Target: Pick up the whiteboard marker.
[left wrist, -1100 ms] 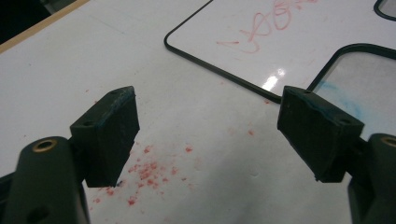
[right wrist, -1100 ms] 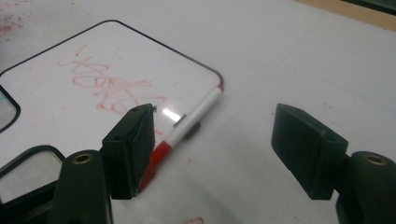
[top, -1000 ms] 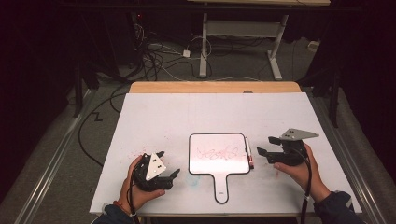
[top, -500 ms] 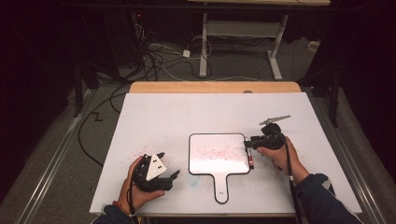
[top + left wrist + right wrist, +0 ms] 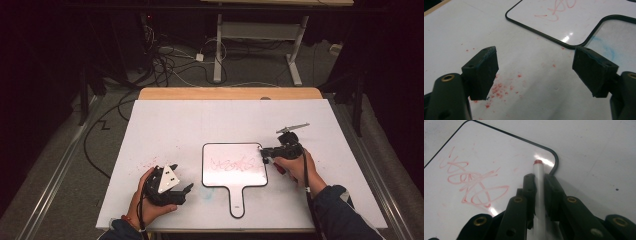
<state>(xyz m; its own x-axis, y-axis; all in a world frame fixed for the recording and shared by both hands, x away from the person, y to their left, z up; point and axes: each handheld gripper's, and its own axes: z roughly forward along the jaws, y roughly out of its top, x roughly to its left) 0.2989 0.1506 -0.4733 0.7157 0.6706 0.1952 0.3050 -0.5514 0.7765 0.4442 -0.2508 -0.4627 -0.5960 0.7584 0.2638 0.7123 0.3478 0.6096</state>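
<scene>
Small paddle-shaped whiteboard [image 5: 234, 170], glossy white with a thin black rounded border and a short handle toward the person, lies flat on the matte white bench [image 5: 200, 120]; red scribble across its face. Red specks dot the bench surface to the left of the board, and a faint blue smear sits near the handle. Marker [image 5: 539, 195]: smooth white barrel, red end, lying over the board's rounded right-hand corner. Right gripper [image 5: 266, 151] is held low and roughly level at the board's right edge, pointing leftward over it, hand wrapped behind it. Its jaws have just been closing and now clamp the marker barrel between the black pads, red end sticking out ahead. Left gripper [image 5: 181, 182] rests in the left hand just left of the board, tilted toward the bench; jaws wide apart, nothing between them.
</scene>
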